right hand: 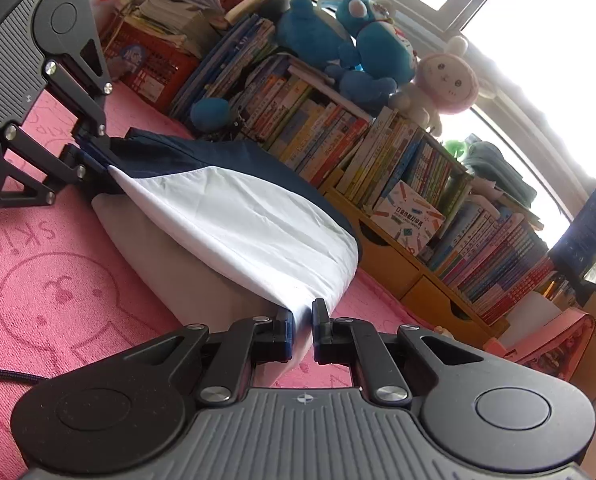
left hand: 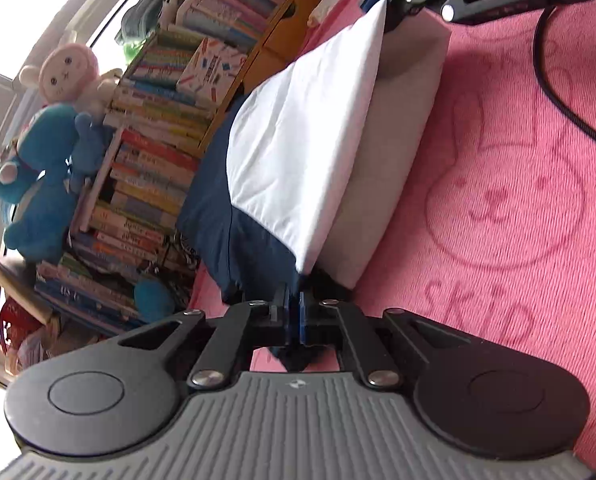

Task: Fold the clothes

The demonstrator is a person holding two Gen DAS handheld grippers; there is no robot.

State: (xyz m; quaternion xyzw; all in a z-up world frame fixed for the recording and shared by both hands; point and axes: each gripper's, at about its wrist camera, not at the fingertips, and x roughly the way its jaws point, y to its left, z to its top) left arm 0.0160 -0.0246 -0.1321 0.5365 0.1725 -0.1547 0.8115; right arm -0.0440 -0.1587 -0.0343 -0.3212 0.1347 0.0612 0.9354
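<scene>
In my left wrist view, my left gripper (left hand: 296, 312) sits at bottom centre, clamped on the near corner of one white-and-navy cloth garment (left hand: 298, 132). Its long axis runs away from me toward the upper right of the frame, where my right gripper (left hand: 394, 12) pinches the far corner, so each hand has its own end. The garment lies on the pink terry surface (left hand: 518, 200), with a grey fold beneath the white. In my right wrist view, my right gripper (right hand: 301, 320) at bottom centre is closed on the white hem, and the garment (right hand: 238, 216) stretches to the left gripper (right hand: 94, 148) at upper left. Count: one garment, two grippers, three plush toys on the bookshelf (right hand: 378, 152).
</scene>
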